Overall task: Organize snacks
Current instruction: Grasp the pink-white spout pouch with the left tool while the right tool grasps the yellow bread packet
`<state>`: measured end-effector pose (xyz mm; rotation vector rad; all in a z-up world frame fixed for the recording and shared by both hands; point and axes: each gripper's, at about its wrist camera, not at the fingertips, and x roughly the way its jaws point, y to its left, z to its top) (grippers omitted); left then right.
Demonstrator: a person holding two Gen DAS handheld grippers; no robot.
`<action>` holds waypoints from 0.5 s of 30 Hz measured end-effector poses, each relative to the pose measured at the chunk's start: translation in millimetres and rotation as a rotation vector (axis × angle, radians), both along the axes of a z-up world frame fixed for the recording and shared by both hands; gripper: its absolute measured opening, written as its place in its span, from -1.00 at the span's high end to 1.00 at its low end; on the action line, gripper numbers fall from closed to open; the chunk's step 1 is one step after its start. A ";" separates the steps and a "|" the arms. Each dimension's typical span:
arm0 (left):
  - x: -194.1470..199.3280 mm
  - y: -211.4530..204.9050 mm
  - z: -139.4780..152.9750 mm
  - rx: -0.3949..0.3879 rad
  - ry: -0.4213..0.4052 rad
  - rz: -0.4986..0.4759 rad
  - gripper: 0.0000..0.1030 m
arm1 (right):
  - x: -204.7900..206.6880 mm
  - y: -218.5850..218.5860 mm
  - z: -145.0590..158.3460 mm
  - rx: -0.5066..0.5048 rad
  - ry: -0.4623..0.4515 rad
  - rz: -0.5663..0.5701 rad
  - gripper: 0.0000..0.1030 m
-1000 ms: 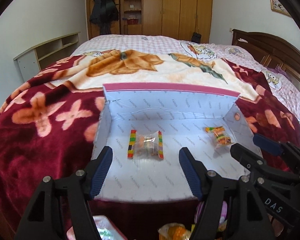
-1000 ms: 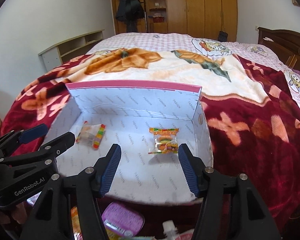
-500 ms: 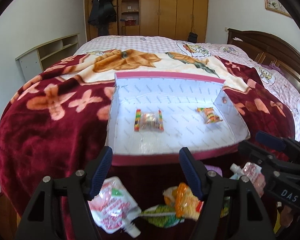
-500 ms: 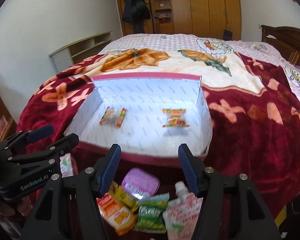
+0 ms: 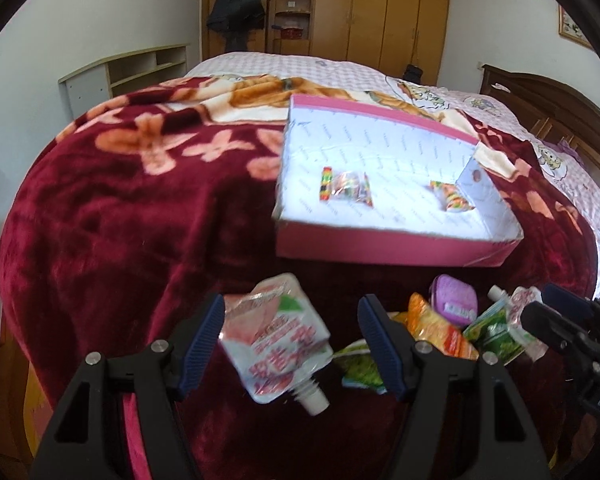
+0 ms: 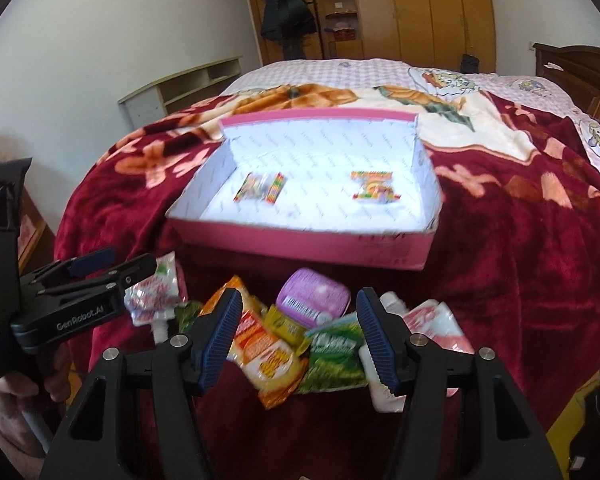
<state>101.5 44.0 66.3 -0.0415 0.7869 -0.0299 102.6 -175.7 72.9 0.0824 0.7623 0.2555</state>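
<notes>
**A:** On bed, near edge: pink shallow cardboard box with white lining (image 6: 300, 240), holding two small clear sweet packets (image 6: 260, 187). Loose heap of snack packs in front (image 6: 300, 332).

**B:** Left hand-held gripper (image 5: 292, 344)?

**A:** Spread, empty, framing white spouted jelly pouch (image 5: 276, 344) (print blurred). Right hand-held gripper (image 6: 298, 336) likewise spread over orange crisp packet (image 6: 266, 356).

**B:** Advice?

**A:** Lower squarely; pinch one pack's flat body, not the spout.

A box (image 6: 300, 246) sits on the bed's blanket (image 6: 520, 248). In it lie two packets: one left (image 6: 260, 187), one right (image 6: 374, 186). Near of the box, a snack pile (image 6: 296, 336) lies on the blanket, with a pouch (image 5: 276, 344) at its left end.
</notes>
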 end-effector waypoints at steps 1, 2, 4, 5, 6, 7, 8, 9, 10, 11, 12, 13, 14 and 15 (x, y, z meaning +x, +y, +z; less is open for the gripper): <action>-0.6 2.0 -2.5 -0.005 0.006 0.006 -0.41 | -1.2 1.4 -2.2 0.002 0.003 0.007 -0.18; -0.8 4.1 -5.3 -0.010 0.012 0.012 -0.42 | -2.2 3.4 -4.6 0.005 0.009 0.017 -0.18; 0.6 7.6 -11.3 -0.014 0.026 0.029 -0.42 | -3.8 7.3 -9.4 0.009 0.023 0.036 -0.18; 1.4 8.9 -13.9 -0.013 0.031 0.038 -0.42 | -4.1 8.7 -11.8 0.011 0.028 0.042 -0.18; 2.0 10.3 -16.9 -0.014 0.035 0.046 -0.42 | -4.6 10.0 -13.6 0.013 0.032 0.046 -0.18; 2.7 11.3 -19.4 -0.015 0.039 0.053 -0.44 | -5.0 11.4 -16.5 0.014 0.036 0.050 -0.18; 3.9 12.7 -22.4 -0.016 0.044 0.060 -0.48 | -5.4 12.4 -18.7 0.015 0.039 0.053 -0.18; 5.2 13.8 -25.1 -0.017 0.052 0.069 -0.49 | -5.1 13.4 -20.4 0.016 0.042 0.055 -0.18; 6.1 14.5 -27.5 -0.018 0.056 0.074 -0.49 | -4.6 14.3 -22.9 0.016 0.047 0.056 -0.18; 6.8 14.9 -29.8 -0.018 0.059 0.079 -0.49 | -4.4 15.5 -25.0 0.017 0.050 0.060 -0.18; 7.5 15.2 -32.4 -0.018 0.063 0.083 -0.49 | -3.9 16.6 -26.2 0.016 0.052 0.063 -0.18; 8.0 15.3 -34.2 -0.021 0.064 0.083 -0.49 | -3.0 17.8 -28.3 0.014 0.054 0.067 -0.18; 9.2 15.6 -35.6 -0.024 0.065 0.083 -0.49 | -1.8 18.6 -29.8 0.011 0.056 0.069 -0.18; 9.8 15.3 -37.2 -0.033 0.064 0.081 -0.49 | -0.8 19.3 -31.3 0.009 0.057 0.072 -0.18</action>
